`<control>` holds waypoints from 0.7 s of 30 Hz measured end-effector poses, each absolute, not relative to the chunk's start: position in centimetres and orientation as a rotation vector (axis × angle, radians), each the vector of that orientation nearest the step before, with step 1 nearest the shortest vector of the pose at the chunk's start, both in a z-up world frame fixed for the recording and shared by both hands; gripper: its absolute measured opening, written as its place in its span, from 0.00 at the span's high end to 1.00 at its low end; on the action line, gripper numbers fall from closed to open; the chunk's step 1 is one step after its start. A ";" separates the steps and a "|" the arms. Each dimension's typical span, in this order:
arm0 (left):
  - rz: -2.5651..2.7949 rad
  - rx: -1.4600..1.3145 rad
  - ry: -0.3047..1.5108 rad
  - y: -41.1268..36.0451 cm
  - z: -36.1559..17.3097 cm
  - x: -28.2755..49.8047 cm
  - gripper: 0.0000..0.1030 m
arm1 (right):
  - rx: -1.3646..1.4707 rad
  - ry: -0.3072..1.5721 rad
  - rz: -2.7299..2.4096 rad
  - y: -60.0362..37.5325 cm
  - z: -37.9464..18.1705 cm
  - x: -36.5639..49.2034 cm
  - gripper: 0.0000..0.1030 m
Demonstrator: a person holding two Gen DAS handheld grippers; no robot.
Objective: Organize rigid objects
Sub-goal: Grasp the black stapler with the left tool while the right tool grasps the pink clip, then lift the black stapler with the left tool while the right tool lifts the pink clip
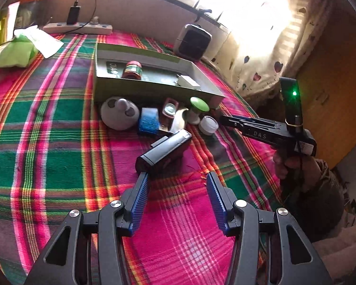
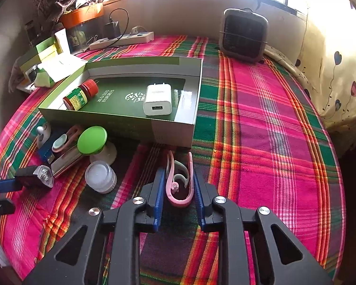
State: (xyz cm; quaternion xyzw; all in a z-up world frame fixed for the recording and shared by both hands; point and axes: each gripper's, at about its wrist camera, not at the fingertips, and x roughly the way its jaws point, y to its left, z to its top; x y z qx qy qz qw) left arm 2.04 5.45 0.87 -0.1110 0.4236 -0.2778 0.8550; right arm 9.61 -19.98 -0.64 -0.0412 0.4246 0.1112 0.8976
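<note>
My right gripper is shut on a pink U-shaped clip that lies on the plaid bedcover just in front of the green box. The box holds a red-capped bottle and a white charger. My left gripper is open; its left fingertip sits at the near end of a black torch-like device, which is not between the jaws. In the left wrist view the right gripper reaches in from the right, beside a white jar.
A pile lies against the box front: a grey round gadget, a blue item, a green-topped piece and the white jar. A small heater and a power strip stand by the wall. A curtain hangs right.
</note>
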 end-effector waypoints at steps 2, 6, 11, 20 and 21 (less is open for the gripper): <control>-0.566 -0.204 0.881 5.3 1.1 1.7 0.53 | -0.072 0.879 0.237 -20.2 -0.6 9.4 0.77; -0.526 -0.168 0.854 5.7 1.9 1.8 0.53 | -0.055 0.874 0.244 -20.5 -0.4 8.7 0.77; -0.524 -0.099 0.850 5.6 2.2 3.0 0.53 | -0.040 0.866 0.256 -20.8 -0.2 7.6 0.77; -0.531 0.039 0.864 2.9 1.6 4.9 0.53 | -0.024 0.872 0.254 -21.0 -0.4 6.6 0.77; -0.531 0.053 0.862 2.6 1.5 5.0 0.53 | -0.025 0.871 0.254 -21.0 -0.4 6.5 0.77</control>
